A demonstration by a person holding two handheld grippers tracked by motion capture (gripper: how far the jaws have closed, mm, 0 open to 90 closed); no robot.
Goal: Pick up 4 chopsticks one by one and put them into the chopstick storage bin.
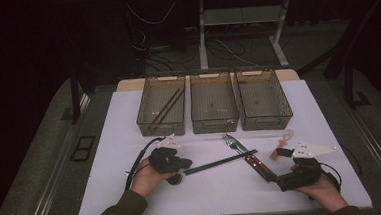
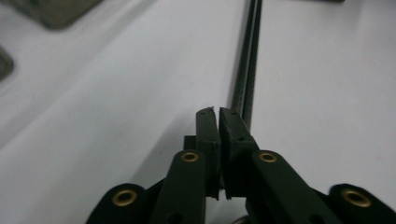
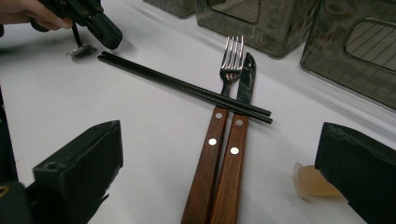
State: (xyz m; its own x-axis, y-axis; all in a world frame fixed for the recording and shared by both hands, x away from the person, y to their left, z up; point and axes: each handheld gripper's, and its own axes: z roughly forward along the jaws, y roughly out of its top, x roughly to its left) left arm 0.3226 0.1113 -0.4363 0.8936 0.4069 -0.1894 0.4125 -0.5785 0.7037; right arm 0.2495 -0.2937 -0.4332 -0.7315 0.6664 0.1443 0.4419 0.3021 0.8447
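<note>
Sorting cutlery into bins, as I read it from my station. My left gripper point(image 1: 184, 163) lies low on the desk left of centre, jaws all but closed with nothing between them, the tips just at the near end of the black chopsticks point(image 1: 220, 162). I judge this a lining-up for a pick: the pair lies flat, so the jaws must come in low and along it. My right gripper point(image 1: 278, 152) rests near the desk's front right corner, jaws wide apart and holding nothing, aimed at the fork point(image 1: 230, 141) and knife point(image 1: 254, 159) as if waiting its turn.

The chopsticks lie across the 2 wooden handles at mid-desk, so they are best lifted first (my judgement). 3 bins point(image 1: 215, 121) stand along the far edge; the left 1 holds brown chopsticks point(image 1: 167, 106), which suggests where the black pair belongs.

The left gripper view gives the narrow slit between the pads point(image 2: 208, 126) and the chopsticks point(image 2: 247, 56) running away just right of them. The right gripper view shows the crossing itself: chopsticks point(image 3: 187, 87) over fork point(image 3: 231, 58) and knife point(image 3: 246, 79), rivets visible, and a pale translucent piece point(image 3: 310, 183) beside 1 jaw. The high view alone places all 3 bins.
</note>
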